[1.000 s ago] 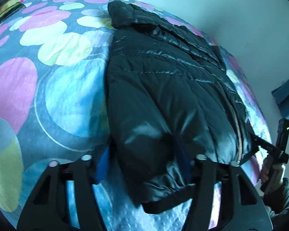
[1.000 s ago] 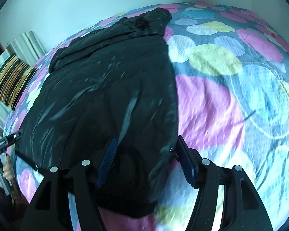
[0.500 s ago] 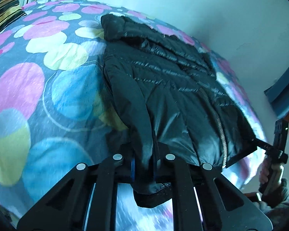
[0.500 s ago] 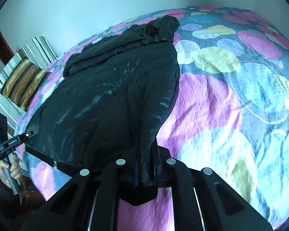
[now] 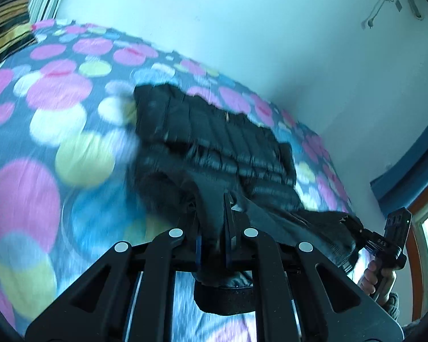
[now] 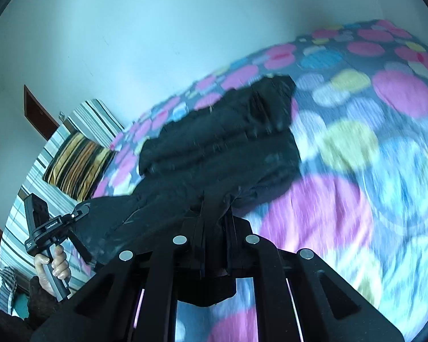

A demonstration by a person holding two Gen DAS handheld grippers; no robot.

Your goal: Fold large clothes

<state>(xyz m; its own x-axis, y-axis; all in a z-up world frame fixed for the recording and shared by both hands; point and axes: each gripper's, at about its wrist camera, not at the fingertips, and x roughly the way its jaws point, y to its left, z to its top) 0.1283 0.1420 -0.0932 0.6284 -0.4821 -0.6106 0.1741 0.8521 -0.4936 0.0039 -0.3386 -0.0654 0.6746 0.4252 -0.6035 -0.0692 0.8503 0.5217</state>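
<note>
Jacket [image 5: 214,142]: black, quilted, lying on a bed cover [image 5: 42,148] printed with coloured circles; its far part, collar end, rests flat, while the near hem is raised clear of the cover. Left gripper [image 5: 214,245]: jaws pinched tight on one hem corner, cloth bunched between the pads. Right gripper [image 6: 214,236]: likewise clamped on the other hem corner; the hem spans between the two. Held so, judged, to carry the hem toward the collar for a fold across the middle. Room: bare cover lies wide to left and right of the jacket; a wall [image 5: 271,42] stands close behind the far edge; a striped pillow [image 6: 77,165] lies well off to one side.
</note>
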